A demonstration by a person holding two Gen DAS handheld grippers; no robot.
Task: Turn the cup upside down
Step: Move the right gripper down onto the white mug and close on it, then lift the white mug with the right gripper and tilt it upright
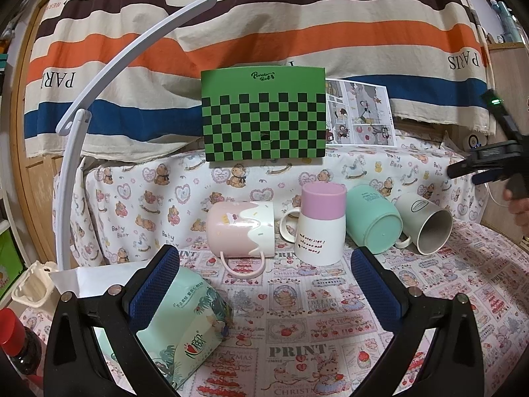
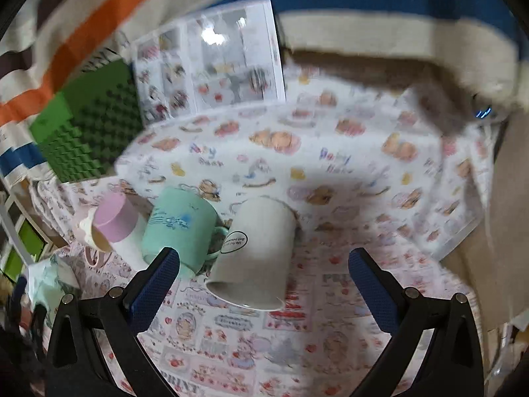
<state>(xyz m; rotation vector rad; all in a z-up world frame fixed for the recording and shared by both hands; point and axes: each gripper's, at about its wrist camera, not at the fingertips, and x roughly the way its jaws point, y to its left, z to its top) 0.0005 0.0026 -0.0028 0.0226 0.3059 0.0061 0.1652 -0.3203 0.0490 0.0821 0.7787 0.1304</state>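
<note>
Several cups sit on the patterned cloth. In the left wrist view a pink-and-white cup (image 1: 240, 229) lies on its side, a pink-and-white cup (image 1: 320, 223) stands upside down, a mint cup (image 1: 373, 218) lies tilted, and a pale grey cup (image 1: 425, 223) lies on its side, mouth toward me. My left gripper (image 1: 264, 273) is open and empty, short of the cups. In the blurred right wrist view my right gripper (image 2: 263, 273) is open above the grey cup (image 2: 258, 251), with the mint cup (image 2: 178, 226) and the upside-down cup (image 2: 114, 225) to its left.
A green checkered box (image 1: 263, 117) and a comic sheet (image 1: 360, 112) lean at the back. A tissue pack (image 1: 185, 324) lies by my left finger. A white lamp arm (image 1: 109, 76) curves at the left, above a red-capped bottle (image 1: 15, 340). The right gripper's body (image 1: 489, 162) shows at the far right.
</note>
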